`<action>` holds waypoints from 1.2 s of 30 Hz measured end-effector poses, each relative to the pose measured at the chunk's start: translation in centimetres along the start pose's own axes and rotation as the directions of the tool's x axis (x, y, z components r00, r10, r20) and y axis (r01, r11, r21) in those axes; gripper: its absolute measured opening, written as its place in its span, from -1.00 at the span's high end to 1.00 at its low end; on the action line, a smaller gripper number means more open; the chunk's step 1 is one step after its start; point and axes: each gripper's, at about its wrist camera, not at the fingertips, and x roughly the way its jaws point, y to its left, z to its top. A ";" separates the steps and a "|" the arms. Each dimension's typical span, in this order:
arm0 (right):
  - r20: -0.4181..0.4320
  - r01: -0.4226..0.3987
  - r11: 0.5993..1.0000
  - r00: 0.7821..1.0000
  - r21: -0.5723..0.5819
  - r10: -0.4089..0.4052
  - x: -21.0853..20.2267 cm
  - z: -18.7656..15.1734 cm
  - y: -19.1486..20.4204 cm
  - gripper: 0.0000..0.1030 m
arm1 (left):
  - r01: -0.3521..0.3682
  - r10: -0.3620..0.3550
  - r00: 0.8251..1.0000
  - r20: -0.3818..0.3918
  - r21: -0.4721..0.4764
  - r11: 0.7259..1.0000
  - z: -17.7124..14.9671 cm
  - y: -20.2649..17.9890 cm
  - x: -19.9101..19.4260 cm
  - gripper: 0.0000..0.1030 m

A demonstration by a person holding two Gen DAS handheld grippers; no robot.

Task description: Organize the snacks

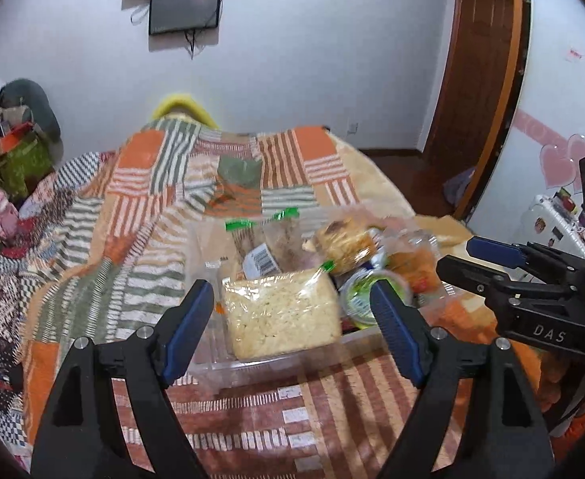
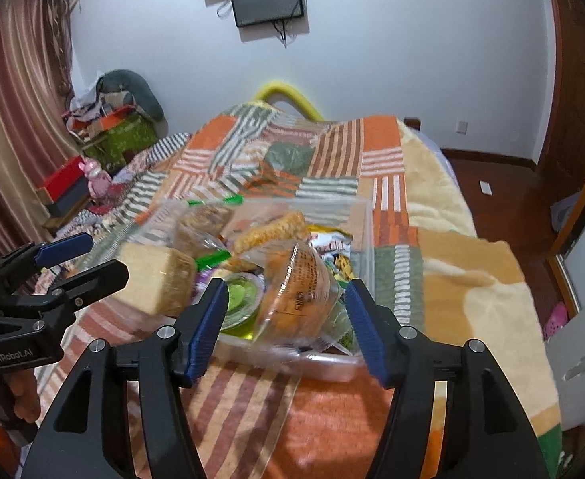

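Note:
A clear plastic bin (image 1: 292, 363) (image 2: 366, 231) full of snacks sits on the bed. In it lie a pale rice-crisp block in plastic wrap (image 1: 282, 313) (image 2: 154, 275), an orange cake in a clear pack (image 2: 296, 299) (image 1: 414, 265), a green jelly cup (image 1: 362, 297) (image 2: 240, 299) and green-sealed bar packs (image 1: 260, 235). My left gripper (image 1: 292, 331) is open and empty, its jaws on either side of the rice-crisp block, short of it. My right gripper (image 2: 286, 327) is open and empty, in front of the orange cake pack; it also shows in the left wrist view (image 1: 480, 257).
The bin rests on an orange, green and white patchwork blanket (image 1: 152, 207) (image 2: 388, 159) that covers the bed. Boxes and clutter (image 2: 104, 139) stand at the far left by a curtain. A wooden door (image 1: 480, 60) and dark floor lie to the right.

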 end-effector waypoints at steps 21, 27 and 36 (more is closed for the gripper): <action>0.350 -0.051 0.996 0.934 -0.068 0.072 -16.8 -0.3 5.3 -0.28 | -0.028 0.023 0.919 0.393 0.006 1.000 0.0 -4.1 -21.3 -0.83; 0.388 -0.040 0.997 0.919 -0.069 0.064 -17.1 -0.8 6.1 -0.69 | -0.041 0.033 0.907 0.420 0.010 0.999 -1.1 -4.8 -23.0 -0.98; 0.409 -0.004 0.998 0.912 -0.064 0.030 -17.8 -1.8 6.5 -1.00 | -0.054 0.050 0.909 0.413 -0.003 0.999 -1.8 -4.8 -22.8 -1.00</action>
